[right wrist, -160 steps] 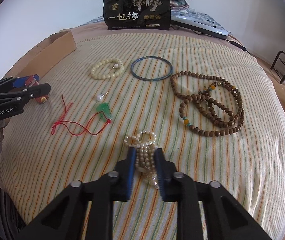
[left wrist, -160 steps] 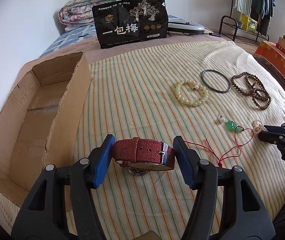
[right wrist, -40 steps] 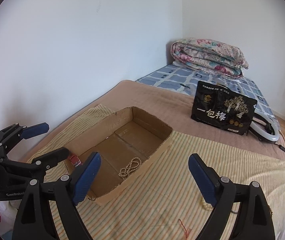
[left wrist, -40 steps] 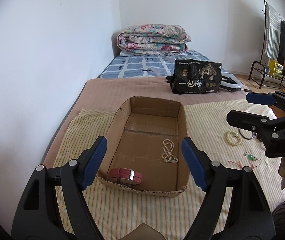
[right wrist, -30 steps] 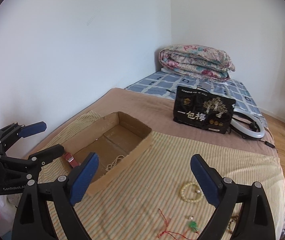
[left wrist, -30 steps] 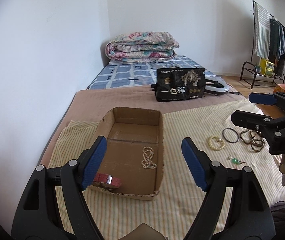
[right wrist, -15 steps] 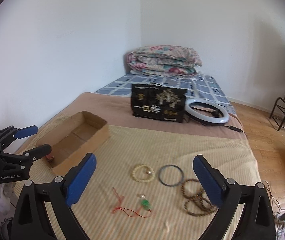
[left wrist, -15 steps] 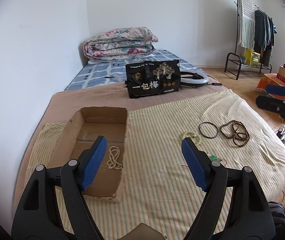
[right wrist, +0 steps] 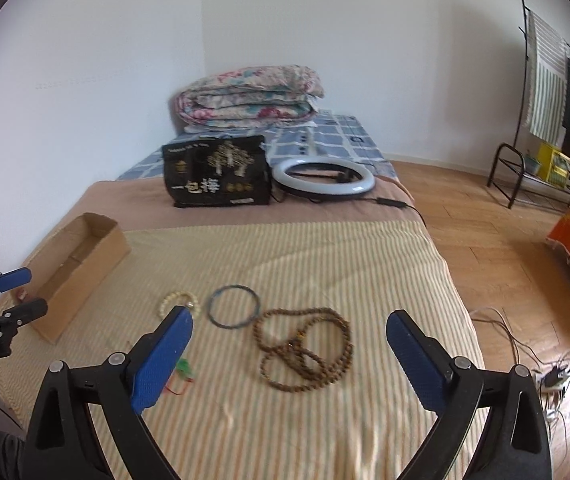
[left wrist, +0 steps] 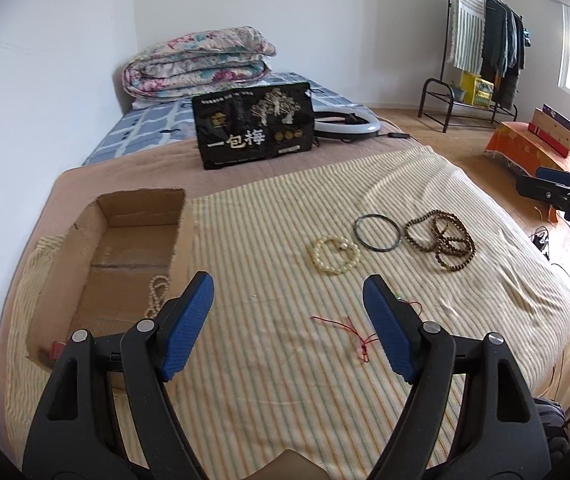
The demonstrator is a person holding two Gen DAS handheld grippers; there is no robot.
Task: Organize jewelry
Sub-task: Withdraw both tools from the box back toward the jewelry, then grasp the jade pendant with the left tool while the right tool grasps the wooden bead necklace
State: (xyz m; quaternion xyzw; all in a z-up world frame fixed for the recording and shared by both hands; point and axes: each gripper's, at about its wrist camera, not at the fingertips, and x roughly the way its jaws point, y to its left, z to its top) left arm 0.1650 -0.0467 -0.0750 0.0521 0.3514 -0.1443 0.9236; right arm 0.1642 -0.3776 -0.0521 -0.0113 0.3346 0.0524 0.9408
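Observation:
My left gripper (left wrist: 287, 292) is open and empty above the striped cloth, right of the cardboard box (left wrist: 65, 264). The box holds a pearl necklace (left wrist: 156, 294) and a red watch (left wrist: 58, 349), just visible at its near corner. On the cloth lie a cream bead bracelet (left wrist: 335, 256), a dark bangle (left wrist: 377, 233), a brown bead necklace (left wrist: 443, 242) and a red-cord green pendant (left wrist: 359, 334). My right gripper (right wrist: 289, 326) is open and empty, above the brown bead necklace (right wrist: 305, 354), with the bangle (right wrist: 233, 306) and cream bracelet (right wrist: 177, 300) ahead.
A black printed bag (left wrist: 253, 130) stands at the back of the bed beside a ring light (right wrist: 323, 176). A folded quilt (left wrist: 197, 62) lies by the wall. A clothes rack (left wrist: 481, 64) and orange box (left wrist: 533, 148) stand on the floor to the right.
Both grippers have swung right and lowered, away from the box toward the jewelry on the cloth. Earlier they put the watch and pearl necklace into the box.

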